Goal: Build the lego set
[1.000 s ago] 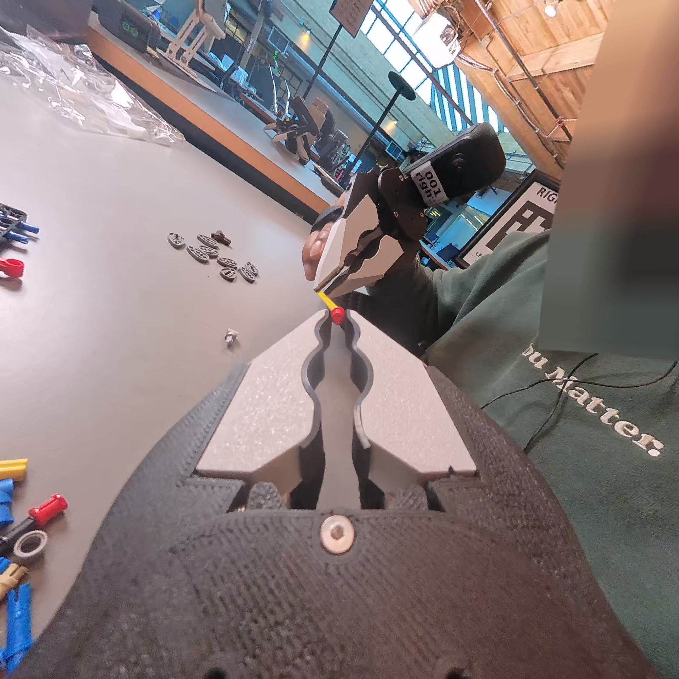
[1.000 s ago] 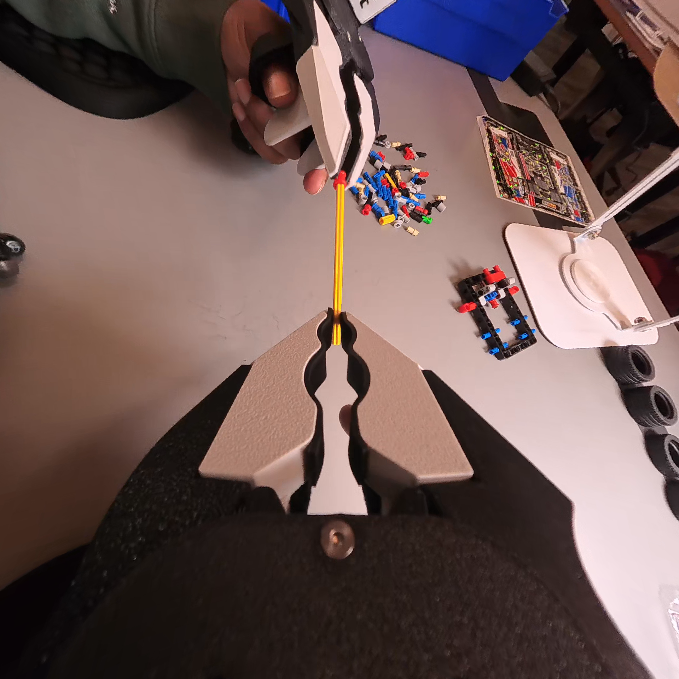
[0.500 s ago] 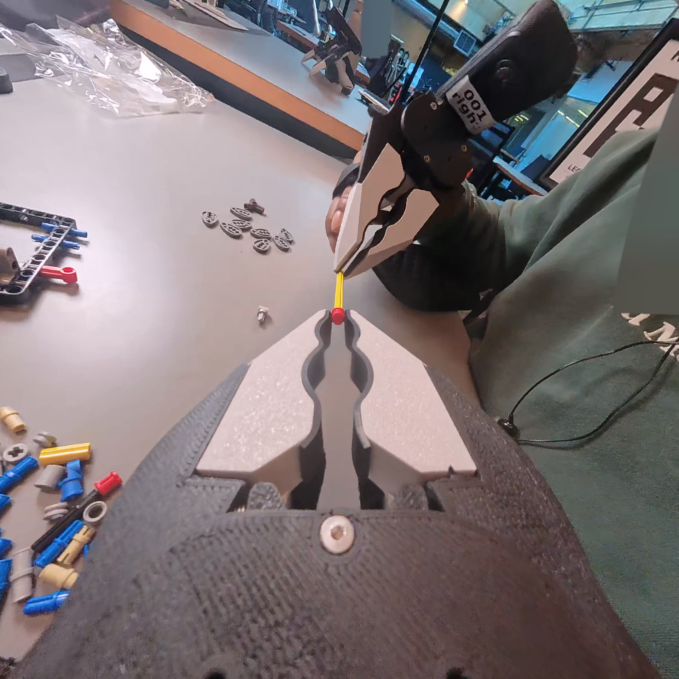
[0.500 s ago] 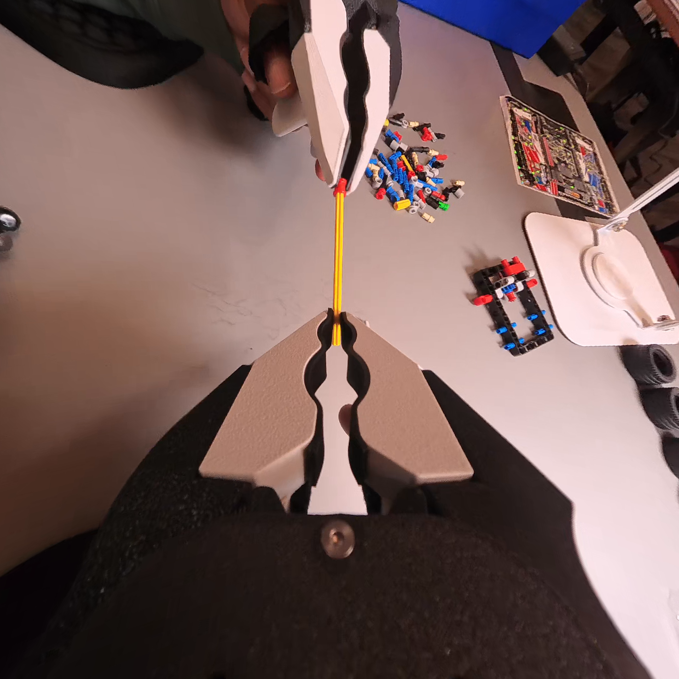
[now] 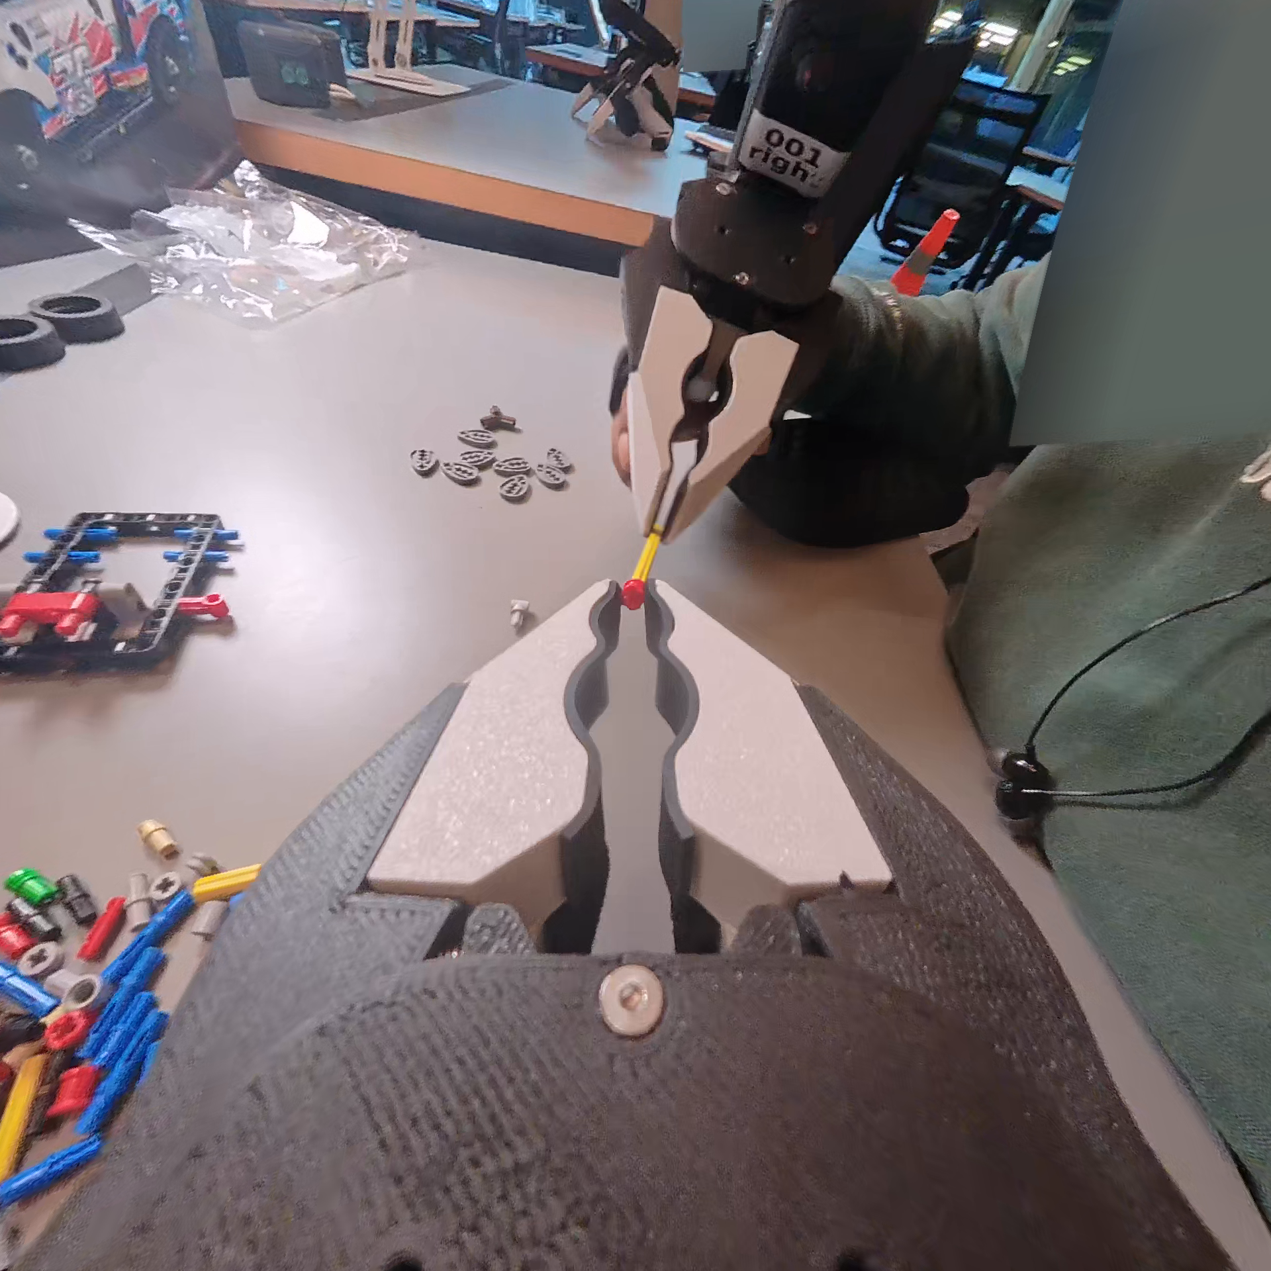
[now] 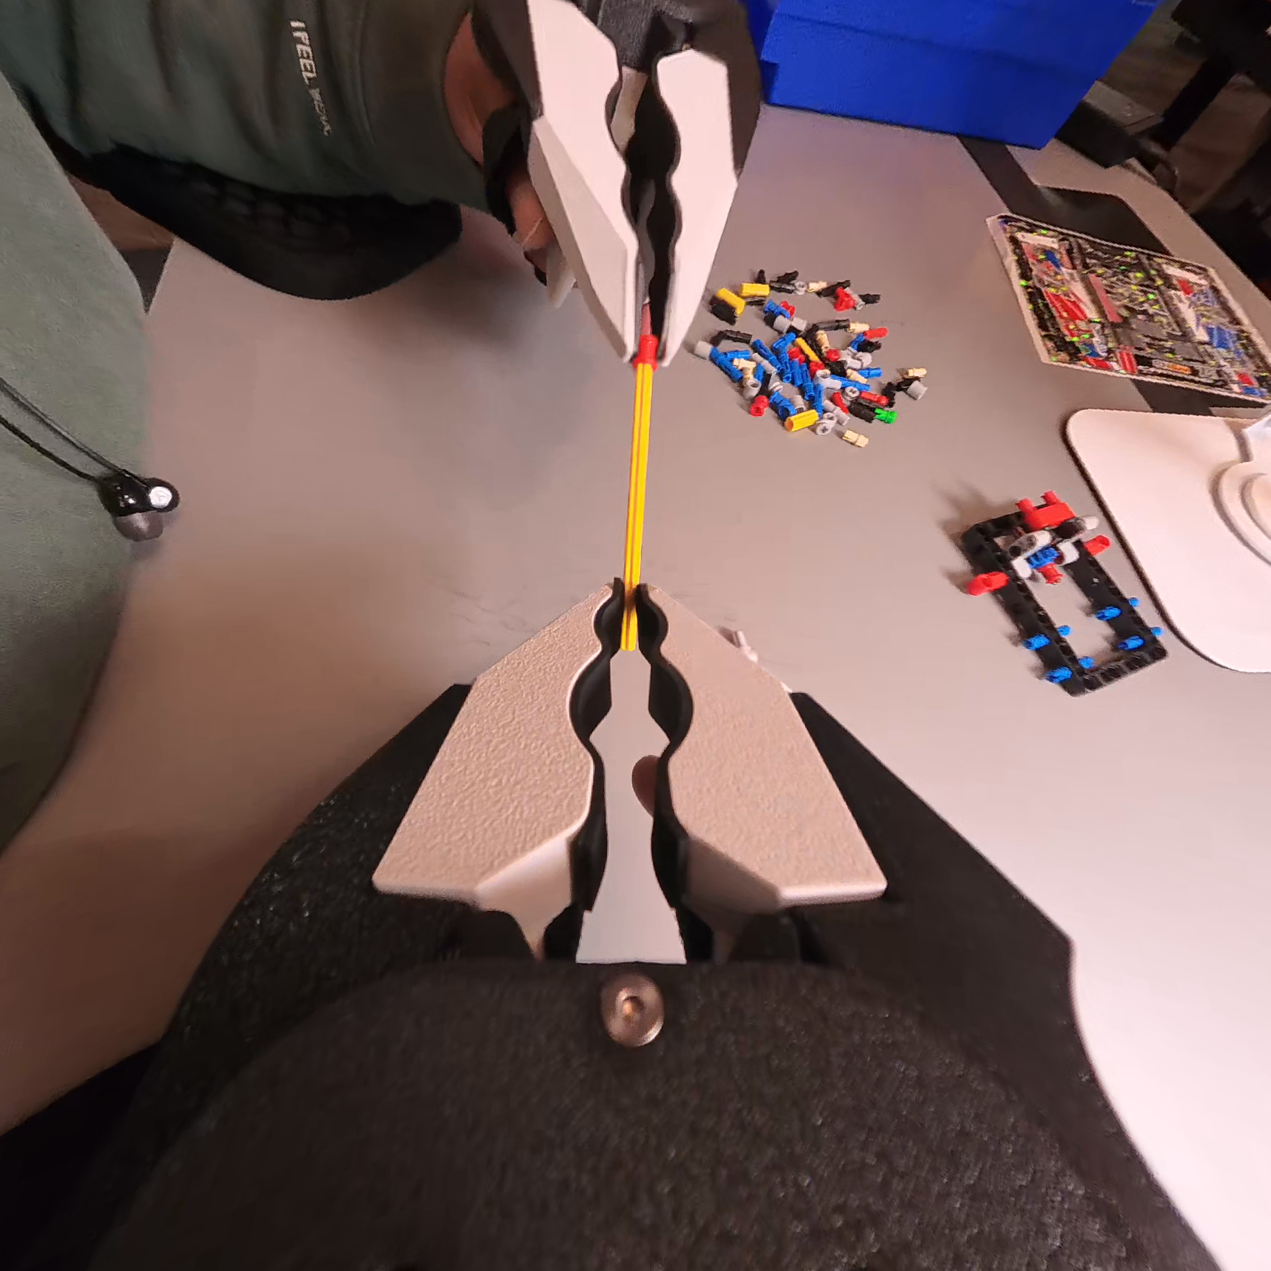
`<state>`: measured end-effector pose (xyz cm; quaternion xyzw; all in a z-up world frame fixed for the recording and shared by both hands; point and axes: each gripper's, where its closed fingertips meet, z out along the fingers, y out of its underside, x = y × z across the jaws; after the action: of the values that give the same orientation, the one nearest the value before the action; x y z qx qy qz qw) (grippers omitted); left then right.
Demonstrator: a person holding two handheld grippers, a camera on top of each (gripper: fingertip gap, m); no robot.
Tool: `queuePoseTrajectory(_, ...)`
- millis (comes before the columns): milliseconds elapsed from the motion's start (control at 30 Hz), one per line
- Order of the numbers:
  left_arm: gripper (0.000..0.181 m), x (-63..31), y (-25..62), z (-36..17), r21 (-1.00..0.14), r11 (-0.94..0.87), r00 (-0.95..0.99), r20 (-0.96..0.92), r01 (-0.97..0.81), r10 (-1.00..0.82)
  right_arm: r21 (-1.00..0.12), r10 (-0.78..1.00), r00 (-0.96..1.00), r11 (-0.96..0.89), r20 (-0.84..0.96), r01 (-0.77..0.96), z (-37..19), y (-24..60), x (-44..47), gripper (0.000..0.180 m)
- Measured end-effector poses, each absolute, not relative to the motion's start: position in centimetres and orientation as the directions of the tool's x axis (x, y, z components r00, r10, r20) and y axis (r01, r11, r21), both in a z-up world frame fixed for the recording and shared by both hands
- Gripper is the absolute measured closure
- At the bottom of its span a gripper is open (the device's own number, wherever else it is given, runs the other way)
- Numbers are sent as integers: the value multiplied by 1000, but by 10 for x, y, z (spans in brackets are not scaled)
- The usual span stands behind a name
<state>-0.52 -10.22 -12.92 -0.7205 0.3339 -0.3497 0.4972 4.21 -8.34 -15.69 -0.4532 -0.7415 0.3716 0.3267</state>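
Lego yellow axle (image 5: pixel 648 550) spans the two tongs above the table (image 5: pixel 344 619). Left wrist view: left tongs (image 5: pixel 633 595) are clamped on the red bush (image 5: pixel 633 594) at the axle's end, with the right tongs (image 5: pixel 659 533) gripping the other end. Right wrist view: right tongs (image 6: pixel 629 598) pinch the axle, and a black frame (image 6: pixel 1059 598) lies well apart beside loose pieces (image 6: pixel 805 364).

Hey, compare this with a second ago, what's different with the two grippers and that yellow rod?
Nothing was taken hold of or let go. Both grippers tilted down toward the table, so the black frame and loose pieces show more fully. As before, the right gripper pinches the yellow axle and the left gripper pinches the red bush on its far end.
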Motion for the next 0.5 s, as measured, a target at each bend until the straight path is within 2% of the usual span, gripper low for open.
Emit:
queuePoseTrajectory(300,175,-4,-105,-129,-949,-234,543,84,-212,-835,-851,911,-404,280,88,444,-169,-93,38,178)
queuePoseTrajectory(500,175,3,-108,-129,-941,-193,543,11,-279,-840,-828,907,-403,319,126,460,-184,-97,27,178)
